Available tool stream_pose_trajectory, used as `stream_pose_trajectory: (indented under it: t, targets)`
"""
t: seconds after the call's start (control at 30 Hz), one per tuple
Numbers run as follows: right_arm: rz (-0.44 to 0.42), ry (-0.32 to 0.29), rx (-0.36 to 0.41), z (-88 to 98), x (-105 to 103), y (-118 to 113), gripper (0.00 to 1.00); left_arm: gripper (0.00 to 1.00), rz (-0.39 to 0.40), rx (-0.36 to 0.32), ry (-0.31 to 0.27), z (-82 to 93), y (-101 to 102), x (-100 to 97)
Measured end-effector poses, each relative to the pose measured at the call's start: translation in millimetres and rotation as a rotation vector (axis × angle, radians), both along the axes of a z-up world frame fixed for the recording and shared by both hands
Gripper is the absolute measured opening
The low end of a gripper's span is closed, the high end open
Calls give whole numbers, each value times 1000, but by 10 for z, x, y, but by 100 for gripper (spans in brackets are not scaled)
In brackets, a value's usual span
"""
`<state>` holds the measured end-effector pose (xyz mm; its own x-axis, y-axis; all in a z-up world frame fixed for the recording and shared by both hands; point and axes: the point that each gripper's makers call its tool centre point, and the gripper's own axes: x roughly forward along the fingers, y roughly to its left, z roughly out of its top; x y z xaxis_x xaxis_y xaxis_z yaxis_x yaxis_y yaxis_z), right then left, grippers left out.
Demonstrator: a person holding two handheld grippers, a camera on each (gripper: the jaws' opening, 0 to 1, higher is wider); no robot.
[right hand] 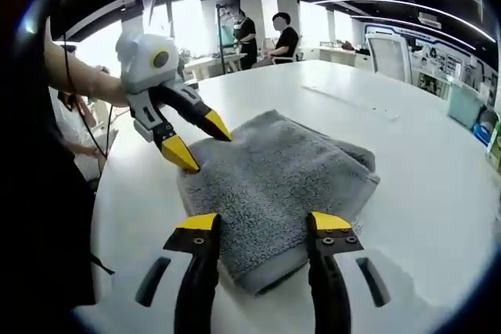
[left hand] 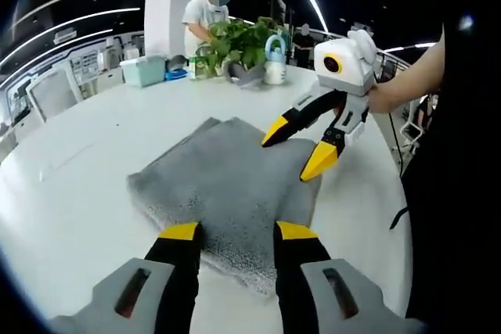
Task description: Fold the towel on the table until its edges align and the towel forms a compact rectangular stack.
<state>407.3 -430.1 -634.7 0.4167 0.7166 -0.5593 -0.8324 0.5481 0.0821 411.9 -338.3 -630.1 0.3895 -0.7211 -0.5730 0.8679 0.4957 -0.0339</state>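
Grey towel folded into a thick stack on white table, layers slightly offset at far corner. Left gripper and right gripper both fingers apart, holding nothing, poised over opposite edges. Risk: pinching only the top layer and dragging the stack askew.

So the gray towel sits folded in the middle of the frame on a big white table, layered edges showing at its upper corner. The left gripper comes up from the bottom, yellow-tipped jaws spread apart with the towel's near edge between them. The right gripper reaches in from the upper right, held by a hand, jaws parted over the towel's right edge. Further up the frame there's a leafy plant, a teal bin, a white jug, and a person standing behind them.
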Motion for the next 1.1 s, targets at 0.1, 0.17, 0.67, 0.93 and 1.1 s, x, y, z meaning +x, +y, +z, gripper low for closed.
stream_pose_trajectory:
  t: [0.1, 0.17, 0.67, 0.93, 1.1]
  targets:
    - [0, -1, 0, -3, 58, 6, 43, 38, 0, -6, 1, -4, 12, 52]
    - [0, -1, -1, -4, 87, 11, 43, 38, 1, -9, 0, -2, 14, 84]
    - [8, -8, -12, -9, 274, 35, 43, 38, 21, -25, 1, 0, 28, 258]
    - [7, -8, -8, -9, 288, 37, 43, 38, 29, -27, 2, 4, 30, 269]
    - [-1, -3, -31, 13, 275, 54, 45, 40, 97, -117, 30, 165, 65, 289]
